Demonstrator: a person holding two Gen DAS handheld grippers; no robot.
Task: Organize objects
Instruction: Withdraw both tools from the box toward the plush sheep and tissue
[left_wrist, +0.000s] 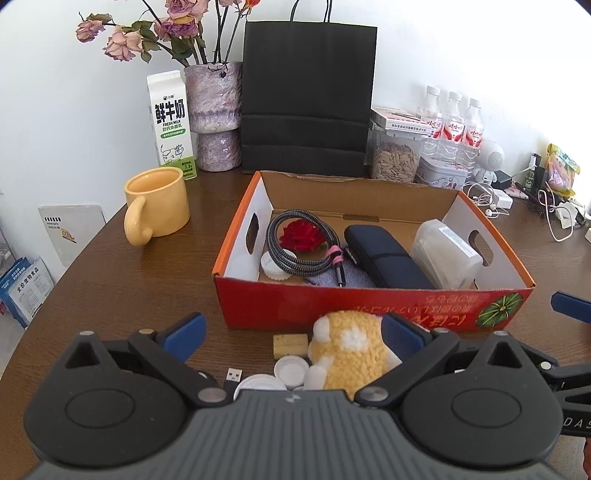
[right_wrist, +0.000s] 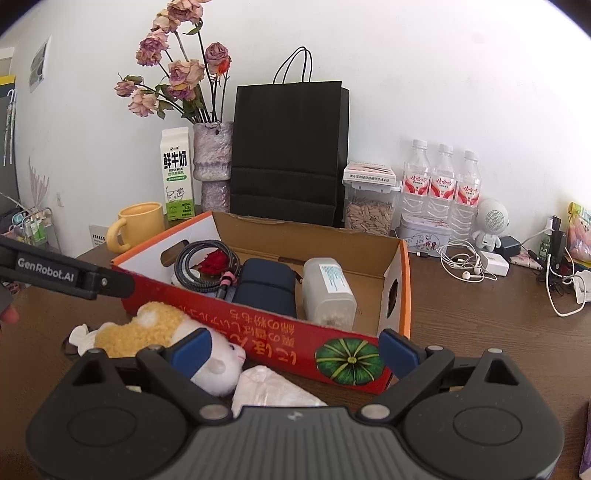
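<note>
While boxed: one cable (left_wrist: 303, 242), three bottles (left_wrist: 452, 123).

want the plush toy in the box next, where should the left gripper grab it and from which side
Grip the plush toy across its round yellow body, coming from above. It lies flat on the table against the box front, and the open left gripper already straddles it.

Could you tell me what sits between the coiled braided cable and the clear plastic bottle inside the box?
A dark blue zip case lies between the cable and bottle, clear in both wrist views.
</note>
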